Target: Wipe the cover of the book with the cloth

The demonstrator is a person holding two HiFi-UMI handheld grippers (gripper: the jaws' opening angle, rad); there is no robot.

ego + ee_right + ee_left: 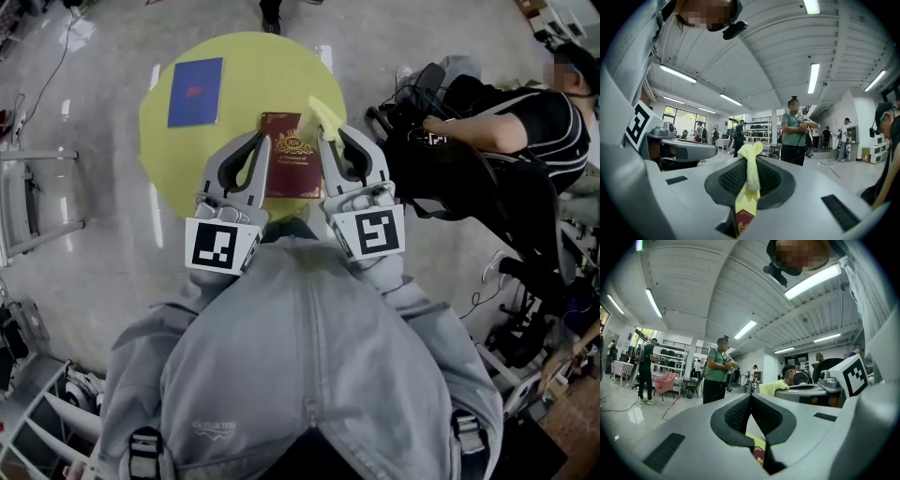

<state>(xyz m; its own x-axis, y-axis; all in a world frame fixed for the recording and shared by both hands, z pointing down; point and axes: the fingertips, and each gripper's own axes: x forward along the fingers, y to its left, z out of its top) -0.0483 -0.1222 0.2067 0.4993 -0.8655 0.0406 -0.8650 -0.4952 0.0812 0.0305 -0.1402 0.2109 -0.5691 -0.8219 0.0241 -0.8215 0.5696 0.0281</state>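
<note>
Right gripper (pixel 749 163) first: its jaws are clamped on the yellow cloth (pixel 751 174), which pokes up past the tips in a bunched knot, with a flat tail hanging below them. In the head view that cloth hangs over the far right corner of the maroon book (pixel 289 155). As far as we can tell it isn't pressed onto the cover yet.

Left gripper (pixel 751 396) has its jaws together with nothing between them. It sits at the book's left edge, and we can't say whether it's touching.

The book lies flat, gold crest up, at the near side of the round yellow table (pixel 187 159), right between the two grippers. A blue book (pixel 195 91) sits well apart at the far left of the table.

So our read: the cloth is picked up and lined up, and the actual wiping hasn't started. The next move probably means bringing the cloth down until it's flat on the cover, then dragging it across from the far edge toward us. The book looks thin and light, so we'd guess it slides unless the left gripper pins that left edge.
</note>
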